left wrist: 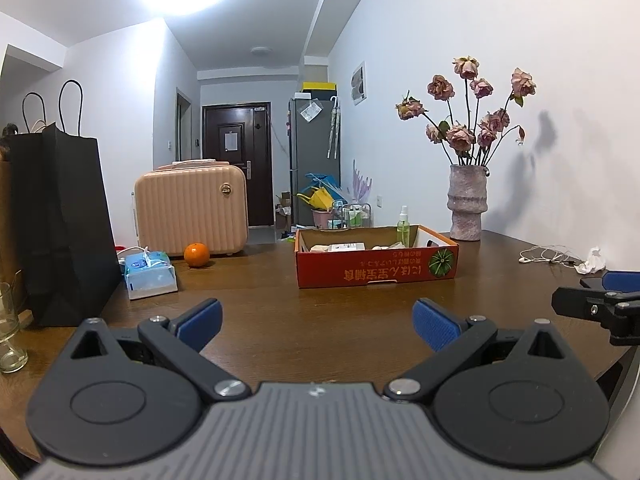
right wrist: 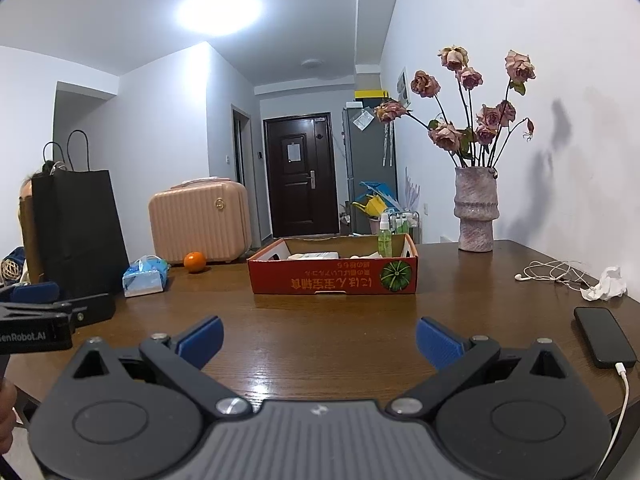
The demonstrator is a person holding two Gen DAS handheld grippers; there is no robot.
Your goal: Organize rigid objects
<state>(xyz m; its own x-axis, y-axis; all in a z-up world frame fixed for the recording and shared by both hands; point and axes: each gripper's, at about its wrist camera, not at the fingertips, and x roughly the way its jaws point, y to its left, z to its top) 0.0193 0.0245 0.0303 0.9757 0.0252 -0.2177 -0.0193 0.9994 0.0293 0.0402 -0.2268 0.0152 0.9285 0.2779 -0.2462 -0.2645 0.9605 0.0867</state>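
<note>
Both tongs hover low over the near edge of the wooden bench (left wrist: 320, 308), side by side. The left tongs (left wrist: 318, 326) are spread wide, blue pads far apart, nothing between them. The right tongs (right wrist: 319, 342) are spread just as wide and also hold nothing.

Beyond them, about mid-bench, sits a red cardboard box (right wrist: 332, 278), open at the top. Inside it stand a green spray bottle (right wrist: 385, 236) at the right end and some pale flat packages, too small to identify. Left of the box lie an orange (right wrist: 195, 262) and a blue tissue pack (right wrist: 144, 276), near each other but apart. Behind the orange, along the far edge, stands a pink case (right wrist: 200, 222). A black paper bag (left wrist: 60, 224) stands upright near the left edge, with a glass (left wrist: 10, 328) just beside it at the near left corner.

Toward the far right corner stands a vase (right wrist: 476, 208) of dried roses. Along the right edge lie white earphones (right wrist: 552, 272), a crumpled tissue (right wrist: 606, 284), and, nearer, a dark phone (right wrist: 604, 336) with a white cable plugged in.
</note>
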